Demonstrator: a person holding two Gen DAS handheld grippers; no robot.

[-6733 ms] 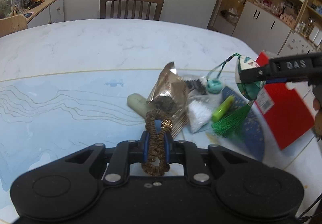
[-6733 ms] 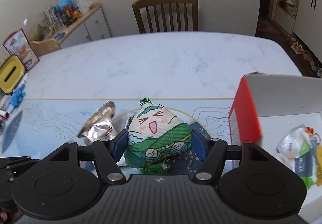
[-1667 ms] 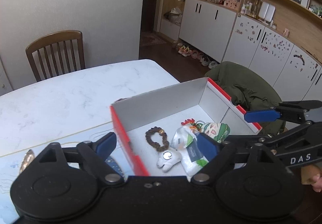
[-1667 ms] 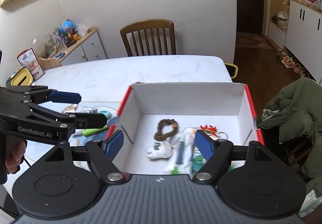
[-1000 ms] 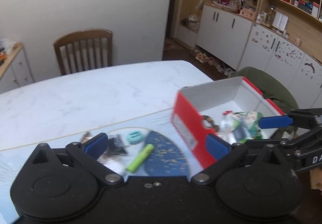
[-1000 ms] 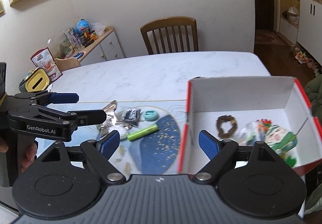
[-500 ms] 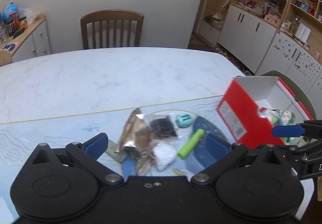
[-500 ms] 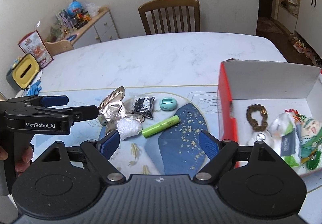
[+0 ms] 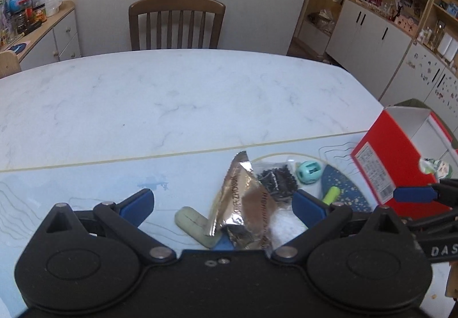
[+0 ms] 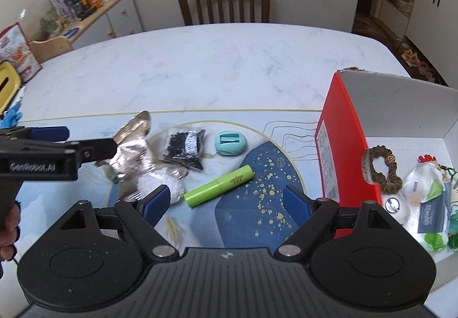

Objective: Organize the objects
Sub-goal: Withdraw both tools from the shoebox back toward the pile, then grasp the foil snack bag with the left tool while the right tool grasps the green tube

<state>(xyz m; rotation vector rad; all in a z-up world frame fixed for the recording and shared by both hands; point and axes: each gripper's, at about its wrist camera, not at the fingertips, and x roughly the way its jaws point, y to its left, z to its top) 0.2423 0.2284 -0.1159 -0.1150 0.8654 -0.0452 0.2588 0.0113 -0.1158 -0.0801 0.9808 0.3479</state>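
Note:
My left gripper (image 9: 221, 205) is open over a crinkled foil snack packet (image 9: 242, 203), with a pale green bar (image 9: 194, 225) lying beside it. A bag of black bits (image 9: 276, 179), a teal oval case (image 9: 309, 172) and a lime green tube (image 9: 330, 193) lie further right. My right gripper (image 10: 226, 200) is open above the lime green tube (image 10: 219, 185). The red box (image 10: 340, 143) at the right holds a brown scrunchie (image 10: 382, 168), a white toy and a green pouch. The left gripper (image 10: 48, 143) hovers at the foil packet (image 10: 134, 140) in the right wrist view.
A wooden chair (image 9: 176, 22) stands at the table's far side. A sideboard (image 10: 94, 12) with clutter is at the back left. White cupboards (image 9: 386, 40) line the right wall. A yellow container (image 10: 7, 82) sits at the table's left edge. The far marble half of the table (image 9: 171, 95) is bare.
Both grippers let go of the scrunchie and the pouch in the box, swung left away from it and dropped lower over the loose items on the mat.

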